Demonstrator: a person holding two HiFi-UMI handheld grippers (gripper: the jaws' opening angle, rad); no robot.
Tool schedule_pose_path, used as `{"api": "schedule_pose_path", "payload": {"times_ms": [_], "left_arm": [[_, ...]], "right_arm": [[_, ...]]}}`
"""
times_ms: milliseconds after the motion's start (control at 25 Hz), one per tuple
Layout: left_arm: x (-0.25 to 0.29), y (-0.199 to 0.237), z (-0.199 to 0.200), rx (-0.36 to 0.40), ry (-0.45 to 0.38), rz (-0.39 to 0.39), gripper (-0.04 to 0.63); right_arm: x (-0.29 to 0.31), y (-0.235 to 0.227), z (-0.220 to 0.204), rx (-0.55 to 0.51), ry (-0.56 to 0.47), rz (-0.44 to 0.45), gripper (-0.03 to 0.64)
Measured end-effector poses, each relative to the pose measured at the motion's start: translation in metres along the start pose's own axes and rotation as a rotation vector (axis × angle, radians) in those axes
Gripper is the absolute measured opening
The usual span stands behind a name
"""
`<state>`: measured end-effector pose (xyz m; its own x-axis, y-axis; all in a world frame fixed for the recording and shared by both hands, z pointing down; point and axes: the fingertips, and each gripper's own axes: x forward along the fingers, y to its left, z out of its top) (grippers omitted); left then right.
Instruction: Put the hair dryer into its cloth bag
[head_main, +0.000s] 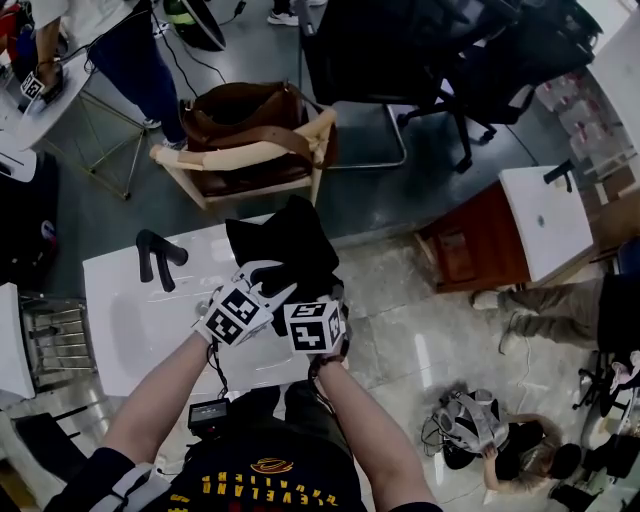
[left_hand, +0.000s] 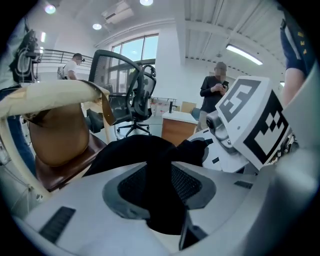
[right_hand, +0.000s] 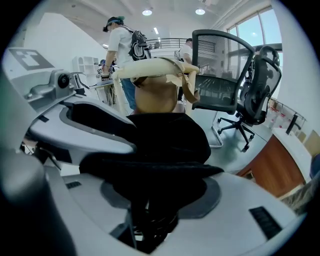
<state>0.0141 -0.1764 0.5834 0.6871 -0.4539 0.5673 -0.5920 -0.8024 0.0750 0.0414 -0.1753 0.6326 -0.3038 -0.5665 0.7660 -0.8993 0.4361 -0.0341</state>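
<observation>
A black cloth bag (head_main: 285, 240) lies bunched at the far edge of the white table (head_main: 140, 330). To its left the black hair dryer (head_main: 155, 256) rests on the table, apart from both grippers. My left gripper (head_main: 264, 280) holds the bag's near edge: in the left gripper view black cloth (left_hand: 150, 155) fills the gap between the mesh pads (left_hand: 192, 182). Just right of it, my right gripper (head_main: 326, 292) grips the same edge. In the right gripper view the cloth (right_hand: 165, 145) drapes over the jaws, with a dark bundled cord (right_hand: 150, 220) low between them.
Beyond the table stands a wooden chair with a brown leather bag (head_main: 250, 125) and a black office chair (head_main: 400, 50). A brown-and-white cabinet (head_main: 520, 225) is at the right. People sit on the floor at the lower right (head_main: 520, 450). A wire rack (head_main: 55, 335) is at the left.
</observation>
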Motion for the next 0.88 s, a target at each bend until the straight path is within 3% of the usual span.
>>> {"api": "schedule_pose_path", "payload": {"times_ms": [360,560,760,880], "left_arm": [[-0.039,-0.012,-0.044,-0.076,0.018,0.045,0.149],[-0.03,-0.048,-0.073,-0.029,0.08,0.03,0.18],[-0.008,-0.046,-0.07,0.016,0.123,0.112,0.183],[-0.005,-0.045,-0.071,-0.006,0.147,0.116,0.174]], "right_arm": [[0.021,-0.001,0.006,-0.024,0.055,-0.009,0.21],[0.014,0.002,0.003,-0.075,0.078,0.044,0.212],[-0.008,0.001,0.005,-0.075,0.019,0.084,0.212],[-0.028,-0.002,0.002,-0.082,-0.025,0.091,0.212]]}}
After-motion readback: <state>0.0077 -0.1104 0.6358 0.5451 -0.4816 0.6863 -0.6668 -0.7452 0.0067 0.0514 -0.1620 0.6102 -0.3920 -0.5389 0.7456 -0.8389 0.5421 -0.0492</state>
